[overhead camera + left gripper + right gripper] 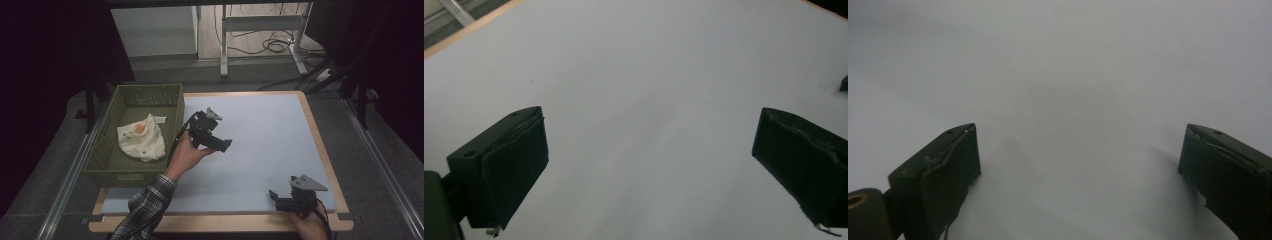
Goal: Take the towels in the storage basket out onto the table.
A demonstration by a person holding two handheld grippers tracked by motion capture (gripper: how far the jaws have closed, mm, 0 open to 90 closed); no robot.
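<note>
Your left tongs (226,145) are up in the air over the pale grey worktop (270,140), just right of the green woven plastic basket (107,150), and their jaws are wide apart with nothing between them. Your right tongs (274,196) sit low at the near right corner, also wide apart and empty. The cream soft cloth with an orange spot (141,138) lies inside the basket, near its middle. If you reach back in for it, your left tongs could bump the tall basket wall and push the basket to the left, off its spot. The cloth is floppy, so a small pinch may slip and drop it. Your cable could catch on the rim too.
</note>
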